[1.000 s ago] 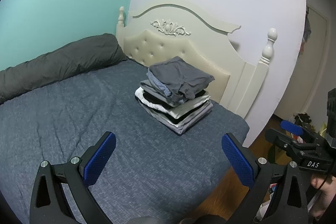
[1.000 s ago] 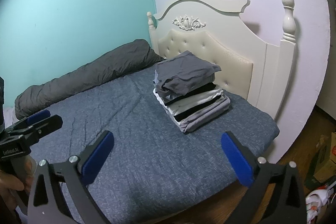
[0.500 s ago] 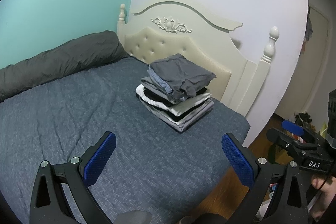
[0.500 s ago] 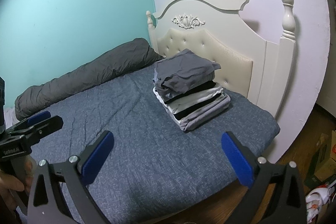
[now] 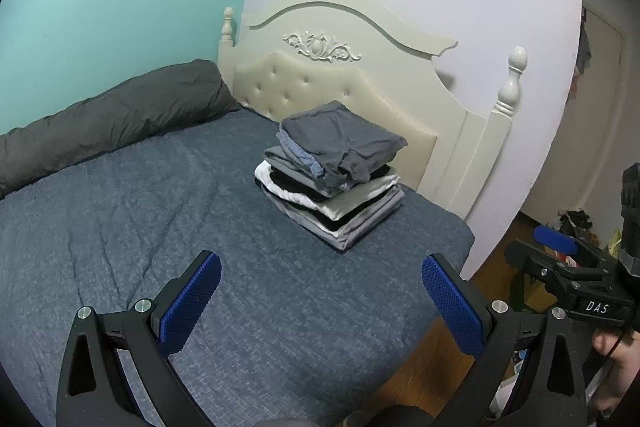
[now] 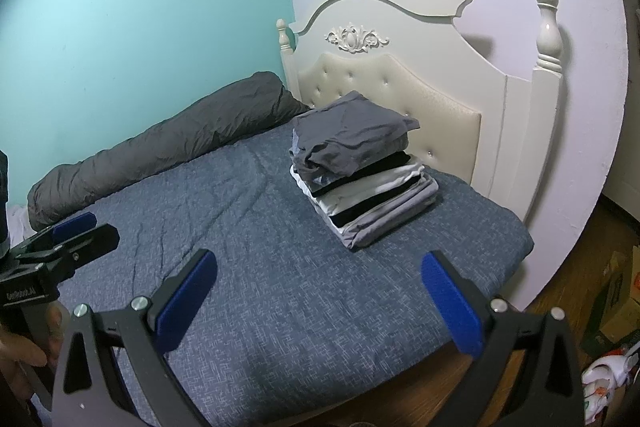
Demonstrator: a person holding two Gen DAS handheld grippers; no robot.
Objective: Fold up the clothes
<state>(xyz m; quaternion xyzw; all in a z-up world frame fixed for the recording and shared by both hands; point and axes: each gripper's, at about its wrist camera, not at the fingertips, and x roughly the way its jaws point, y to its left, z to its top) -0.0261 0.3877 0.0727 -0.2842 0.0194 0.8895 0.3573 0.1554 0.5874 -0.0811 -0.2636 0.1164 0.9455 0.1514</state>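
A stack of folded clothes [image 5: 332, 171] in grey, black and white sits on the blue bedspread [image 5: 160, 227] near the headboard; it also shows in the right wrist view [image 6: 360, 171]. A dark grey garment lies on top. My left gripper [image 5: 320, 303] is open and empty, held above the bed's near edge, well short of the stack. My right gripper [image 6: 318, 301] is open and empty too, also short of the stack. Each gripper shows at the edge of the other's view: the right one [image 5: 560, 267] and the left one [image 6: 68, 239].
A rolled dark grey duvet [image 5: 112, 115] lies along the teal wall. A cream headboard [image 5: 352, 75] stands behind the stack. Wooden floor [image 6: 580, 267] with boxes and clutter [image 6: 616, 299] lies to the right of the bed.
Both grippers have drawn back and risen slightly from the bed; the stack looks a little further away. Both stay open and empty.
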